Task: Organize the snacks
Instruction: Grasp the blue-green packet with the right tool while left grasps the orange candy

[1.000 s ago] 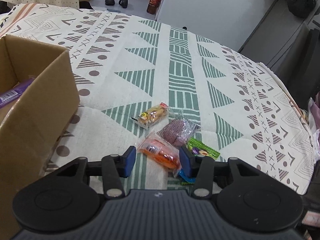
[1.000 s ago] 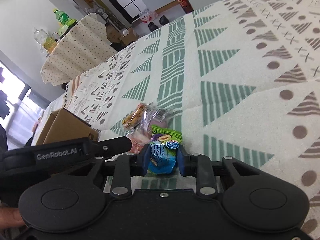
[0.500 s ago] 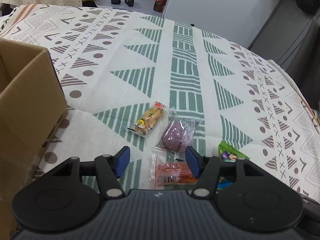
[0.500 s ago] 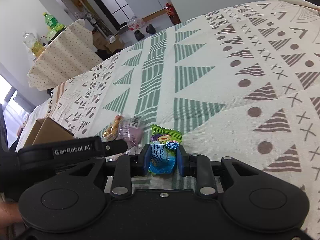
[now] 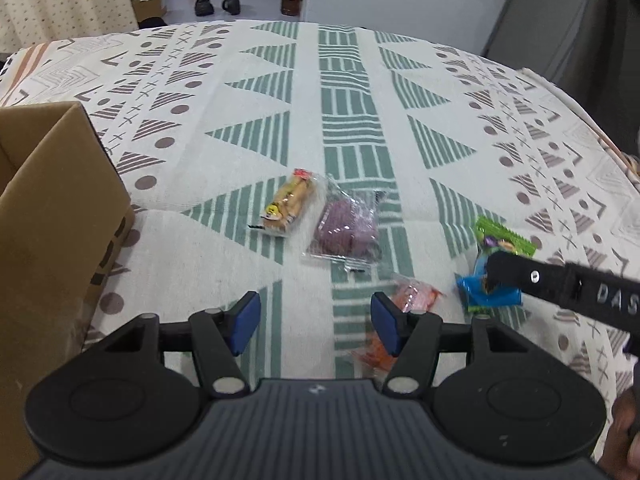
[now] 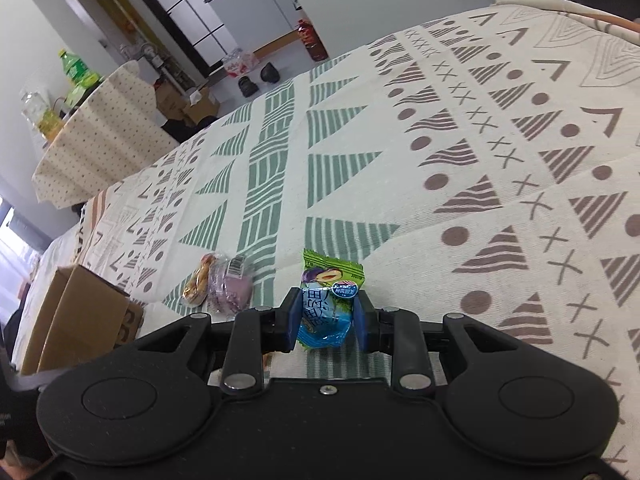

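On a desk (image 5: pixel 248 248) draped in a cream cloth with green and brown triangles, several wrapped snacks lie scattered beside an open cardboard box (image 5: pixel 52 224) at the near left. Near the middle sit a yellow-brown pastry packet (image 5: pixel 288 203) and, just to its right, a purple cake packet (image 5: pixel 346 229). The left gripper (image 5: pixel 314 322) hovers low with its jaws spread and empty; an orange packet (image 5: pixel 404 300) lies just past its right jaw. The right gripper (image 6: pixel 325 322) has its jaws pinching a blue packet (image 6: pixel 326 320), with a green packet (image 6: pixel 332 274) touching it on the far side. The step in hand appears to be picking up the blue snack; the next move likely calls for carrying it left across to the box and releasing it there.
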The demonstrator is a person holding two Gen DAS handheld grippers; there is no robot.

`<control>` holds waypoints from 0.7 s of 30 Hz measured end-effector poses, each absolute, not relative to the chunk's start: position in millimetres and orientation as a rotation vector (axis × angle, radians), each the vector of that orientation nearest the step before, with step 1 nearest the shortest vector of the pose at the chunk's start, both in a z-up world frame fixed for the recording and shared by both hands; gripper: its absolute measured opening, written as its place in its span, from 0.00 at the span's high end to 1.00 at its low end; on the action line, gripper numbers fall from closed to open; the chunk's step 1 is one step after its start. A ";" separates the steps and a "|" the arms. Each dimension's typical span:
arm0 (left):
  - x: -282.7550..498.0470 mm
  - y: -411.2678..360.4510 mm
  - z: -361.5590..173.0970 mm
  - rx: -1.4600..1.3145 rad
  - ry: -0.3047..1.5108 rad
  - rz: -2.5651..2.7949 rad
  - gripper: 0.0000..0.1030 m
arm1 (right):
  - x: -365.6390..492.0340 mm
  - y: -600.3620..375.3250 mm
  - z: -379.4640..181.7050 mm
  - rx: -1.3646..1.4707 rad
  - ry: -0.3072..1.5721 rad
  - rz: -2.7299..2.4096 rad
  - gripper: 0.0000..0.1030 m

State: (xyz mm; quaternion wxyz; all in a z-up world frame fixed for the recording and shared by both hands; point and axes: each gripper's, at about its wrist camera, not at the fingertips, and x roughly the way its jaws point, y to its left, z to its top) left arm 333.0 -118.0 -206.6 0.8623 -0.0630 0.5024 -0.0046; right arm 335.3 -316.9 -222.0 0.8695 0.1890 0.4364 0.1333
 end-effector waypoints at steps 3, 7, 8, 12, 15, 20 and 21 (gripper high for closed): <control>329.7 -117.0 -200.5 -0.160 1.037 -0.017 0.42 | 333.1 -319.8 -219.8 0.391 0.913 0.273 0.74; 327.0 -121.2 -189.5 -0.190 1.002 -0.058 0.42 | 330.9 -323.5 -218.6 0.390 0.927 0.261 0.74; 326.1 -123.6 -187.1 -0.191 0.994 -0.071 0.42 | 330.1 -325.0 -219.0 0.390 0.932 0.257 0.74; 324.7 -133.6 -184.4 -0.197 0.987 -0.104 0.42 | 327.1 -329.2 -219.9 0.393 0.955 0.245 0.74; 324.9 -138.8 -190.5 -0.200 1.005 -0.119 0.45 | 325.5 -330.3 -220.4 0.388 0.968 0.242 0.74; 325.2 -142.5 -205.4 -0.204 1.045 -0.117 0.50 | 326.7 -330.0 -225.9 0.386 0.985 0.242 0.70; 325.1 -143.2 -207.4 -0.203 1.051 -0.117 0.53 | 327.6 -329.3 -226.5 0.385 0.983 0.244 0.68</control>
